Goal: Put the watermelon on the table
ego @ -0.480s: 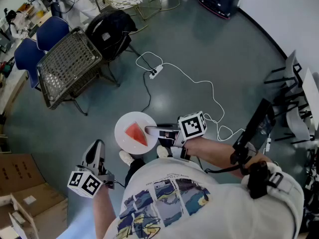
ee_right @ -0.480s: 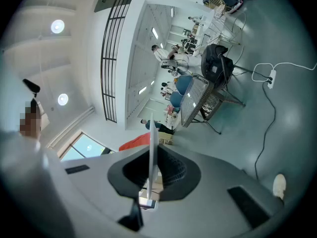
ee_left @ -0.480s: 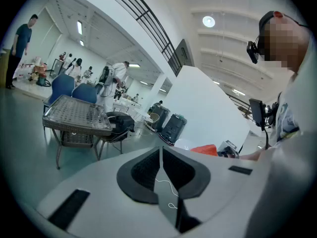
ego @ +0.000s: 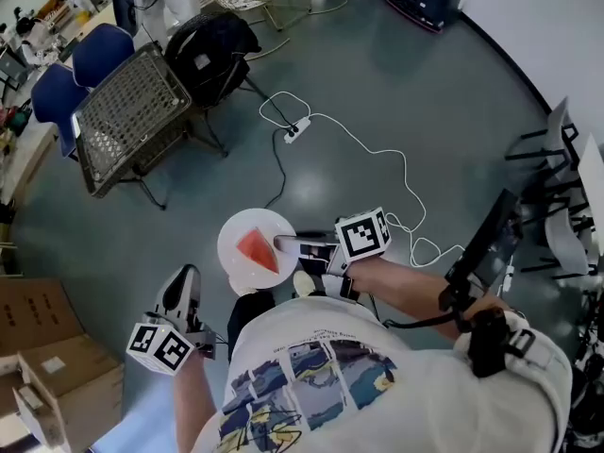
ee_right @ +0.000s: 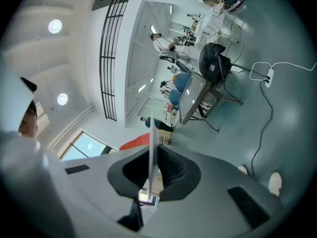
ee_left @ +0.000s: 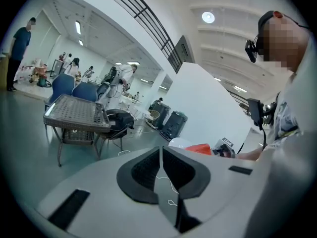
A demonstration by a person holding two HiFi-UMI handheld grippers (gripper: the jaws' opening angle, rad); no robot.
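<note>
Grey floor (ego: 396, 92) below; right gripper (ego: 283, 244) pinches plate (ego: 234, 237) bearing watermelon (ego: 257, 251); left gripper (ego: 182, 279) pressed together.

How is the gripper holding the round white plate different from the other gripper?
The right gripper is shut on the rim of the round white plate carrying a red watermelon wedge; the left gripper is shut on nothing. The right gripper is out front; the left gripper is off to the side. Both carry black-and-white marker cubes.
</note>
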